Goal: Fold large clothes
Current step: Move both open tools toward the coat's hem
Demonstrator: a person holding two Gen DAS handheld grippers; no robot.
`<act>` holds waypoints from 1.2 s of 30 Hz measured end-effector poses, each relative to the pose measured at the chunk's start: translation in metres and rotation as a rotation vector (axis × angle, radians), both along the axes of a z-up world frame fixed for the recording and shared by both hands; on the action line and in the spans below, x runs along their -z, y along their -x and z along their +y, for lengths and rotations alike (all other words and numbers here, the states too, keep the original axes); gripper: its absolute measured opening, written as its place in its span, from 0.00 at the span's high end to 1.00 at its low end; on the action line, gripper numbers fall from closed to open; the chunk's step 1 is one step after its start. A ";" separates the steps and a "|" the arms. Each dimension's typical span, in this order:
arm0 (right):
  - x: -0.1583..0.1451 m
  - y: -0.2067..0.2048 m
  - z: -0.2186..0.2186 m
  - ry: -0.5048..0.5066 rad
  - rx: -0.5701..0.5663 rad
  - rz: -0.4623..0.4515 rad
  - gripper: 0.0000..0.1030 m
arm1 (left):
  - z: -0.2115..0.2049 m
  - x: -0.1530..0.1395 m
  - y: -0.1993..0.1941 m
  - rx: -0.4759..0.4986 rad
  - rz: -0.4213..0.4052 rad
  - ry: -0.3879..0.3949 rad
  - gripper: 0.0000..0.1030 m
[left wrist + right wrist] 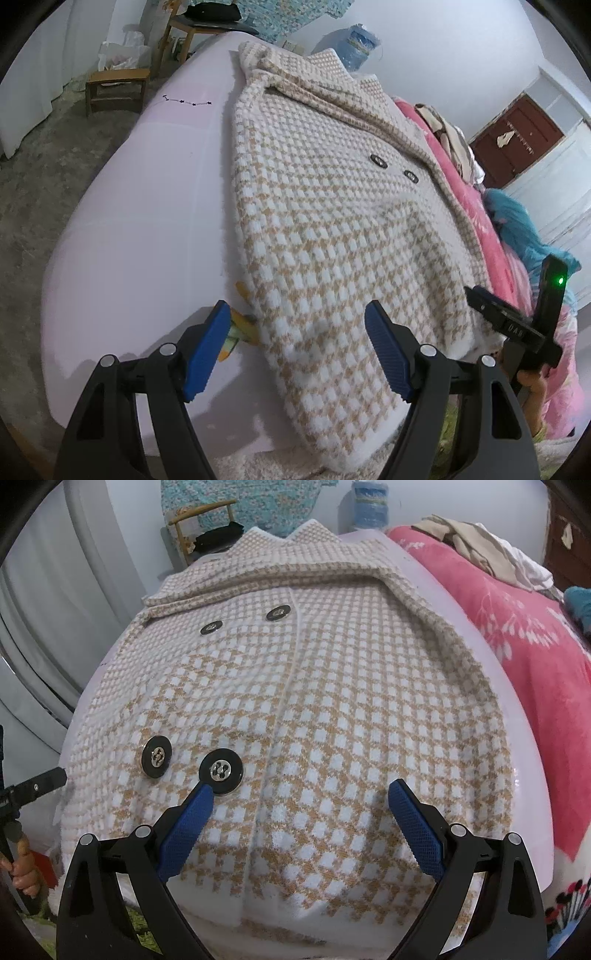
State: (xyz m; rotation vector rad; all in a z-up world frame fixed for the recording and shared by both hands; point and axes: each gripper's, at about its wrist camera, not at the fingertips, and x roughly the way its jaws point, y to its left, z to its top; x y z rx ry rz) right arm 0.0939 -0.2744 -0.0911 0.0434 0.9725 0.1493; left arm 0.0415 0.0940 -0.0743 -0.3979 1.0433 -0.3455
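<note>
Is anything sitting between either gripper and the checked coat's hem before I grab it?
Nothing visible. The left gripper and right gripper both hang open right over the checked coat, near its hem. Only a black button lies by the right gripper's fingertip.

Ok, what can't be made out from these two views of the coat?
- Coat sleeves: neither view shows them laid out; they seem tucked under the body.
- Coat hem: right wrist view, cut off behind the right hand-held gripper.
- Yellow item: left wrist view, mostly under the coat edge and behind a left hand-held gripper finger.
</note>
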 end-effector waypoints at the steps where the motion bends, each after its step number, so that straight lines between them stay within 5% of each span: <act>1: 0.000 0.000 0.000 0.000 0.000 0.000 0.11 | 0.001 0.000 -0.002 -0.003 -0.003 0.009 0.30; 36: 0.003 -0.004 -0.006 -0.039 0.001 0.014 0.11 | 0.015 0.007 -0.025 -0.023 -0.003 0.225 0.35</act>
